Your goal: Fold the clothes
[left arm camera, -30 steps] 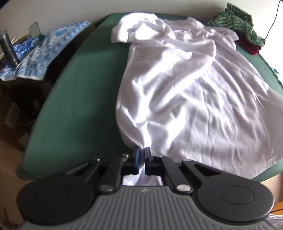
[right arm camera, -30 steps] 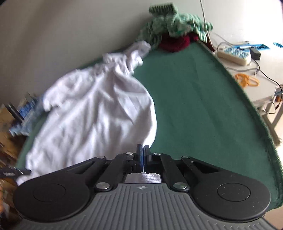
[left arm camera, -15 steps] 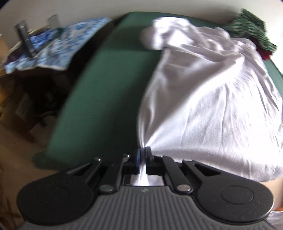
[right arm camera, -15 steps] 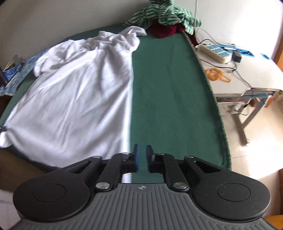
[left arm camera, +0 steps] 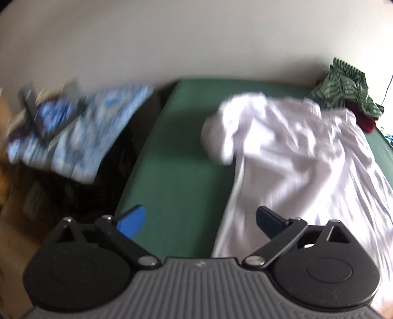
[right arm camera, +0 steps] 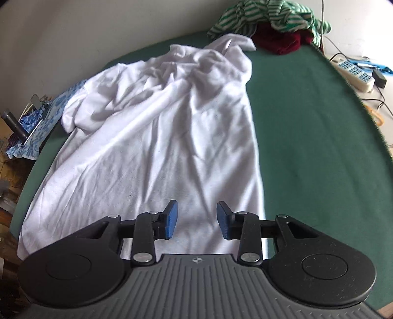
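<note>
Two blue-padded fingers of the left gripper [left arm camera: 200,219] were spreading wide with nothing between them, over the green table [left arm camera: 176,171] beside the white shirt [left arm camera: 294,157] — this view was blurred, and no writing could be read. From the right wrist, the right gripper [right arm camera: 196,219] was opening, empty, above the shirt's near hem [right arm camera: 152,157]. A striped garment [right arm camera: 265,14] lay at the far edge — a power strip [right arm camera: 353,73] sat beyond, its markings unreadable.

Motion blur smears the left wrist view: the blue patterned cloth [left arm camera: 81,137] at far left loses its print. The white shirt [left arm camera: 307,159] runs off the right edge, its near hem hidden behind the left tool [left arm camera: 200,218].
</note>
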### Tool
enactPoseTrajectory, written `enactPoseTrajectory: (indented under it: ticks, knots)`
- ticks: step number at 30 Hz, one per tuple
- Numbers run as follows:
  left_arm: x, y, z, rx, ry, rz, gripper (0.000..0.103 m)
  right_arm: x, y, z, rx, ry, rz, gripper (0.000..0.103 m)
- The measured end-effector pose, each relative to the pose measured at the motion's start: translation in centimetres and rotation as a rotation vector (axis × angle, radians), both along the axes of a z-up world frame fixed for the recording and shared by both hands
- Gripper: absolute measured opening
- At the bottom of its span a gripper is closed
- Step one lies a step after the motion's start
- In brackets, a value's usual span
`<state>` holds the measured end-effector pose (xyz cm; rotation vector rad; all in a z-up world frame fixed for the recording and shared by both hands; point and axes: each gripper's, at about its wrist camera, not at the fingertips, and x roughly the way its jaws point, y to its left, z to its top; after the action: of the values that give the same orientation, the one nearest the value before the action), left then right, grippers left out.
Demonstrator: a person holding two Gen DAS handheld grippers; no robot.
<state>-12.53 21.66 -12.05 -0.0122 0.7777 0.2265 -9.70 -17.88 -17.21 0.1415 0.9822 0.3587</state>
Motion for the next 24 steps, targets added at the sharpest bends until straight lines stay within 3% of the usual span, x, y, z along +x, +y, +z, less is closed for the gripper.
enactPoseTrajectory:
  ticks: [5,7,8,9,11,14,19,22,23,24]
  knots:
    - [10.7,0.9,-2.7,0.033,0.068,-0.045,0.073,-0.1,1.7,0.0,-0.073,-0.021,-0.041,0.039]
    - [14.1,1.8,-4.4,0.017,0.128,-0.051,0.067,-0.4,2.1,-0.2,-0.078,-0.04,-0.061,0.046]
    - [15.6,2.3,-5.4,0.016,0.159,-0.051,0.05,-0.6,2.3,-0.3,-0.08,-0.051,-0.07,0.051]
    - [16.7,2.6,-5.9,0.02,0.17,-0.049,0.019,-0.8,2.5,-0.3,-0.081,-0.061,-0.079,0.052]
    - [18.6,3.4,-5.9,0.039,0.162,-0.038,0.005,-1.0,3.0,-0.5,-0.087,-0.081,-0.101,0.059]
    - [21.3,6.9,-3.6,0.137,0.086,0.065,0.005,-1.3,3.8,-0.7,-0.109,-0.104,-0.162,0.061]
    - [25.1,15.7,-1.6,0.182,0.089,0.278,0.011,-1.4,5.2,-1.0,-0.155,-0.126,-0.213,0.07]
    - [25.7,18.8,-2.0,0.107,0.127,0.265,0.033,-0.8,5.4,-1.1,-0.141,-0.112,-0.227,0.083]
    - [25.4,18.9,-2.1,0.109,0.125,0.238,0.045,-0.6,5.4,-1.1,-0.123,-0.105,-0.236,0.09]
    - [24.9,18.6,-2.2,0.134,0.113,0.21,0.047,-0.3,5.4,-1.2,-0.111,-0.097,-0.237,0.093]
